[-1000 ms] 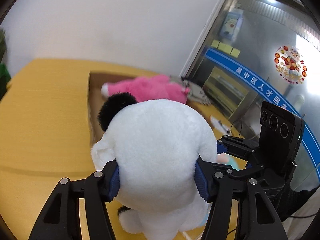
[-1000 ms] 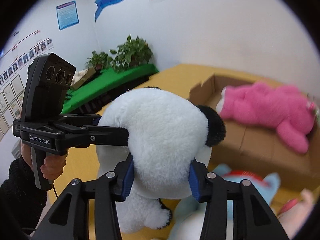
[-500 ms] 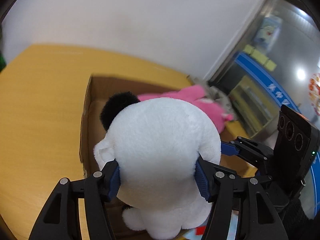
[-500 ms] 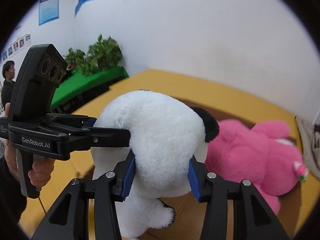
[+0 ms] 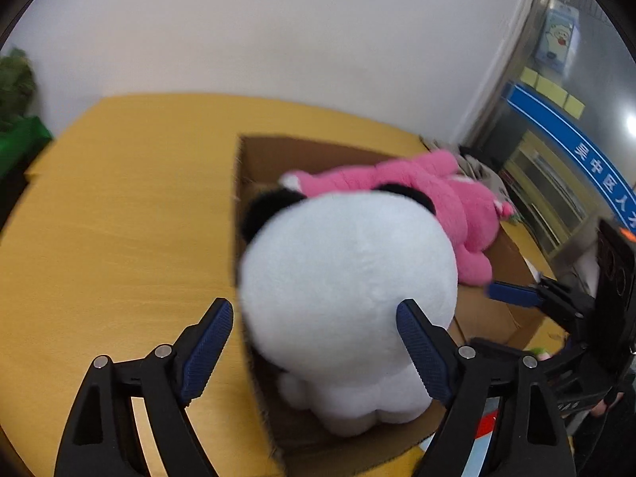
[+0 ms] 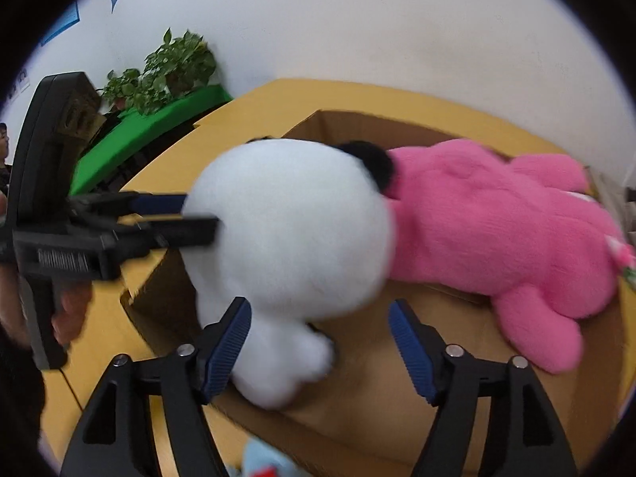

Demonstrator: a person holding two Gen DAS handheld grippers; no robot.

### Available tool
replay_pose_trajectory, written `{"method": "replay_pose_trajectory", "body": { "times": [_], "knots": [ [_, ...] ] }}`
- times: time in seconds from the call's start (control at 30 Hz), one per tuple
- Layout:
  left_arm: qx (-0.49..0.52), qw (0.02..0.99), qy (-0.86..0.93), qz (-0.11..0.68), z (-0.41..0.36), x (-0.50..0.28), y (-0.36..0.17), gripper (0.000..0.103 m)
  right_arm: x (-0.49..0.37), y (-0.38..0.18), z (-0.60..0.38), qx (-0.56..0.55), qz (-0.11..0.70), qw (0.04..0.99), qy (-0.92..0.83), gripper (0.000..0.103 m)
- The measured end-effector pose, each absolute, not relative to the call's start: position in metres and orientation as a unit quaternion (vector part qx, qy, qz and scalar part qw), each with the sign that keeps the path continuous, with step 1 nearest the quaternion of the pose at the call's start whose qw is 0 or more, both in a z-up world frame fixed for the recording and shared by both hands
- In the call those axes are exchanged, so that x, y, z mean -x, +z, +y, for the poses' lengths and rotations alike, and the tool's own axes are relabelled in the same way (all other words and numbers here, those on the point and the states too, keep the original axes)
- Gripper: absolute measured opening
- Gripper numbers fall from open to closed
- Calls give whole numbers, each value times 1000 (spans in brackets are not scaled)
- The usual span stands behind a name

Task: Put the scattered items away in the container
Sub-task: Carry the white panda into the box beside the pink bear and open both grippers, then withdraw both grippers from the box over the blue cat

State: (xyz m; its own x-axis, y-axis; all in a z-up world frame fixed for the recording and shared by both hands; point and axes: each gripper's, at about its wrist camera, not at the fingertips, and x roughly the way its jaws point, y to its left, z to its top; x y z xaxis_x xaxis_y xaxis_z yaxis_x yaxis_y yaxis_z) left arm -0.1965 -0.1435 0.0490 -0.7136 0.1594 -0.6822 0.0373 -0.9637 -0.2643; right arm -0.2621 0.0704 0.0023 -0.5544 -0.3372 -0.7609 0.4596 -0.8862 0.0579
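A white plush panda with black ears (image 5: 349, 290) (image 6: 290, 234) sits in the near corner of an open cardboard box (image 5: 254, 159) (image 6: 397, 393) on the yellow table. A pink plush toy (image 5: 429, 202) (image 6: 501, 222) lies in the box behind it. My left gripper (image 5: 314, 338) is open, its pads just apart from the panda's sides. My right gripper (image 6: 320, 342) is open too, above the box beside the panda's body. Each gripper shows in the other's view, the right (image 5: 516, 294) and the left (image 6: 159, 206).
The yellow table (image 5: 119, 218) spreads left of the box. A light blue plush (image 6: 270, 461) lies in front of the box. Green plants (image 6: 171, 67) and a green surface stand at the far left; a glass door (image 5: 564, 127) is at the right.
Both grippers carried the panda over the box, lowered it into the near corner and opened; the panda now rests in the box, released.
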Motion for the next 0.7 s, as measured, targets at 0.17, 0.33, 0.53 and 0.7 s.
{"method": "replay_pose_trajectory", "body": {
  "times": [0.17, 0.33, 0.53, 0.7],
  "knots": [
    [371, 54, 920, -116, -117, 159, 51, 88, 242, 0, 166, -430, 55, 124, -893, 80],
    [433, 48, 895, -95, -95, 161, 11, 88, 245, -41, 219, -495, 16, 53, -867, 80],
    [441, 27, 893, -83, -99, 148, 1, 83, 226, -39, 212, -505, 18, 41, -862, 80],
    [446, 18, 893, -62, -97, 132, 2, 83, 211, -37, 208, -498, 8, 34, -866, 80]
  ]
}}
